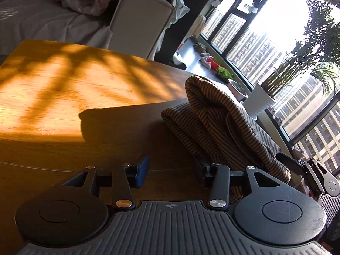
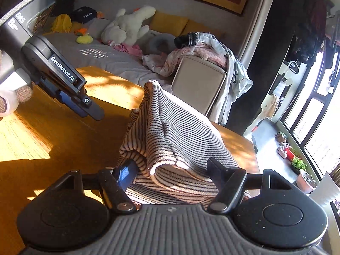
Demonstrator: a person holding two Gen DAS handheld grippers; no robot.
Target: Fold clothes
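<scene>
One striped garment (image 2: 170, 136), folded into a thick bundle, on the wooden table (image 1: 63, 97). Two grippers in view.

Right gripper (image 2: 170, 170): jaws apart, straddling the bundle's near end. The blue-padded finger (image 2: 124, 173) is tucked against the bundle's left side under a fold, and the other finger (image 2: 221, 170) lies on its right side. Cannot tell if the pads actually press.

Left gripper (image 1: 170, 170): jaws partly apart with bare table between them. Its right-hand finger sits just beside the bundle's near left edge.

Room: left of the bundle is sunlit tabletop, nothing on it. Table's far edge lies beyond the bundle, its right edge just beside it. One beige sofa arm (image 2: 197, 80) beyond the far edge, loose clothes (image 2: 204, 51) heaped on top.
</scene>
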